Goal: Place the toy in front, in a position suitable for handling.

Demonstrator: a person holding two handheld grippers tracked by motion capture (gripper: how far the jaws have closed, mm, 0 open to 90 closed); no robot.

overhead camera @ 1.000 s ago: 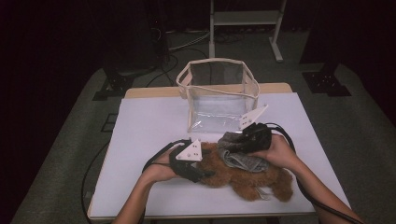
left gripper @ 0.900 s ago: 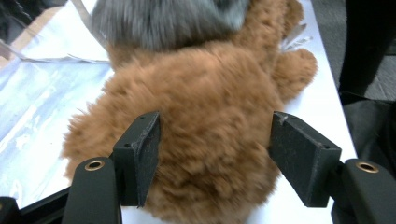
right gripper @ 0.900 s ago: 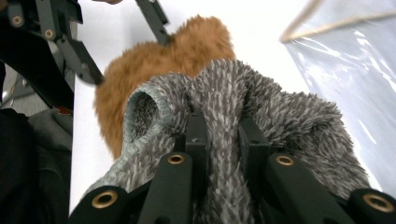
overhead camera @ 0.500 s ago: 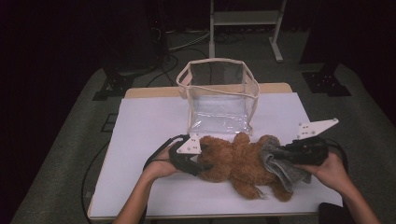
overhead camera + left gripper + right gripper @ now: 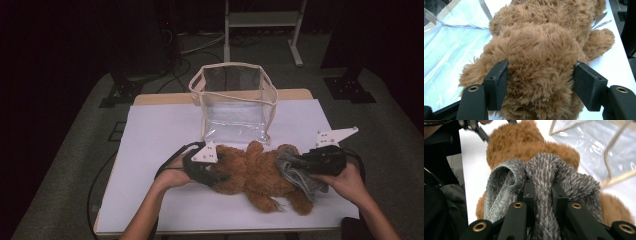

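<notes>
Right gripper (image 5: 541,192) pinched tight on grey knit garment (image 5: 544,172), left gripper (image 5: 541,85) clamping teddy bear (image 5: 541,50)

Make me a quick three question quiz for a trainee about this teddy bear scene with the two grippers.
1. What does the right gripper pinch?
2. True or false: the teddy bear already sits inside the clear bag.
3. The left gripper has its jaws: A) around the bear, B) on the bag's rim, C) flat on the table.

Key: 1. The grey knitted cloth. 2. False; it lies on the table in front of the bag. 3. A.
</notes>
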